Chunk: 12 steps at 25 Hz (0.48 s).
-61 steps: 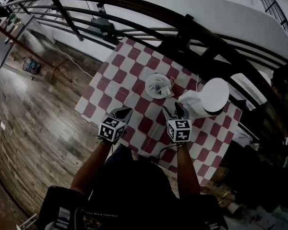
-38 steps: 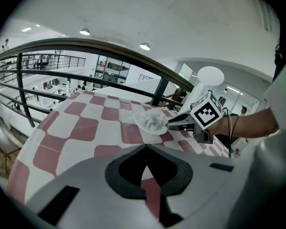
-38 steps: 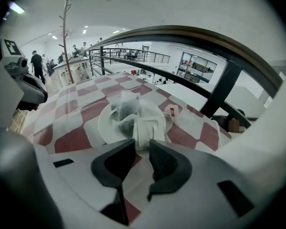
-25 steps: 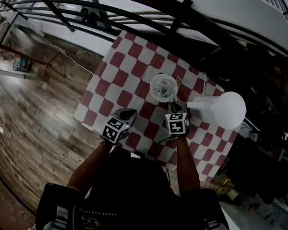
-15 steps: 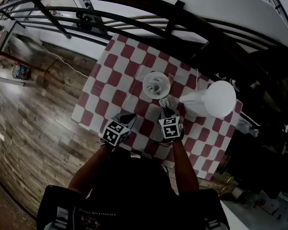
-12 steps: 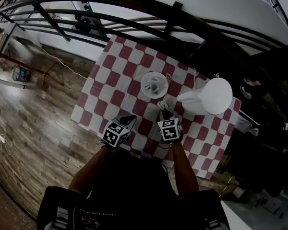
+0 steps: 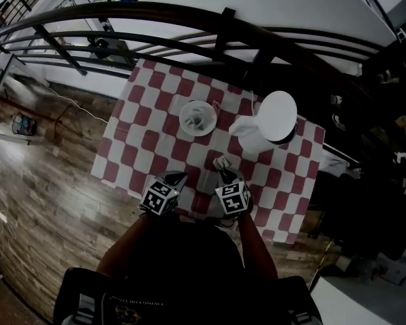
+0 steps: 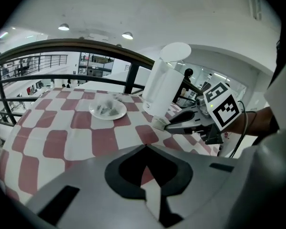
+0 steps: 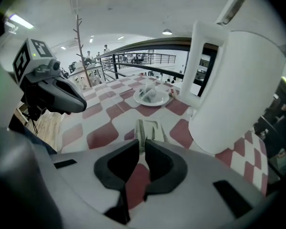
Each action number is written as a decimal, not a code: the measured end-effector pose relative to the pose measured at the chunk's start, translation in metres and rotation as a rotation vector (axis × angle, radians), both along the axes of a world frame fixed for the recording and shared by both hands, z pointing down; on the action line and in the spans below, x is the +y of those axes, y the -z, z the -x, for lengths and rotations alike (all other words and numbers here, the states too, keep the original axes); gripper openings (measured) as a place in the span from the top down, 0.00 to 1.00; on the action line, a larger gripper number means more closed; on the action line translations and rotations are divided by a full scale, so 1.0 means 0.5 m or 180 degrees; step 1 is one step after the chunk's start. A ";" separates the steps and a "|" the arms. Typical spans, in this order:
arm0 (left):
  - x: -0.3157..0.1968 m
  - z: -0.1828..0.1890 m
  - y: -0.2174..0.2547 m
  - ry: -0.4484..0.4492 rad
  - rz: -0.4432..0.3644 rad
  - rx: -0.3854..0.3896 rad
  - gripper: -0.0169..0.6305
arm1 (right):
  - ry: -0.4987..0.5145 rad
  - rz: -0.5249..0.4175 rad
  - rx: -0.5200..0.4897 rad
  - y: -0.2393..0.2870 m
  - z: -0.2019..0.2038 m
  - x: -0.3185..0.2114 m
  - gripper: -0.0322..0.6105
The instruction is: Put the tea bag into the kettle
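My right gripper (image 9: 142, 144) is shut on a pale tea bag (image 9: 150, 130), which sticks out past the jaw tips above the checked cloth. In the head view that gripper (image 7: 220, 166) hangs near the table's front, below and left of the white kettle (image 7: 267, 124), whose lid stands open. The kettle (image 9: 238, 89) rises close on the right of the bag. A white plate (image 7: 197, 117) with more tea bags lies left of the kettle. My left gripper (image 7: 177, 178) hovers shut and empty over the front of the cloth; its jaws (image 8: 146, 147) meet at the tip.
The red-and-white checked table (image 7: 142, 141) stands against a dark metal railing (image 7: 189, 19), with a drop to a wooden floor (image 7: 34, 181) on the left. Dark clutter (image 7: 386, 181) fills the right side. The plate (image 8: 107, 110) and the kettle (image 8: 164, 87) stand mid-table.
My right gripper has drawn back from the plate toward the table's front, carrying the tea bag. The left gripper stays at the front. The head camera has shifted.
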<state>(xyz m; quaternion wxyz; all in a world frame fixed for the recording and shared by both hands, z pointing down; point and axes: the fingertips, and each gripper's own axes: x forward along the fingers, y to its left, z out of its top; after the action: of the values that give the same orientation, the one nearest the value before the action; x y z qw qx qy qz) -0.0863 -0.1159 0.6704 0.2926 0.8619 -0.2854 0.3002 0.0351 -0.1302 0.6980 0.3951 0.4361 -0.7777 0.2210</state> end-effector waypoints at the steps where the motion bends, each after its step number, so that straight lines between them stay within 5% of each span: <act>1: 0.005 -0.007 0.005 -0.0036 -0.0015 -0.0012 0.97 | -0.0031 -0.0015 0.0003 0.009 -0.012 0.011 0.87; 12: 0.000 -0.077 0.122 -0.0185 -0.0340 0.0022 0.97 | -0.0636 -0.0544 0.0049 0.175 -0.198 0.040 0.87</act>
<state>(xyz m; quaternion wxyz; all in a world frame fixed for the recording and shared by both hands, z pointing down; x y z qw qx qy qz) -0.0480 -0.1161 0.6094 0.2383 0.8852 -0.2748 0.2899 0.1343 -0.1103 0.6103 0.3384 0.5452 -0.7433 0.1889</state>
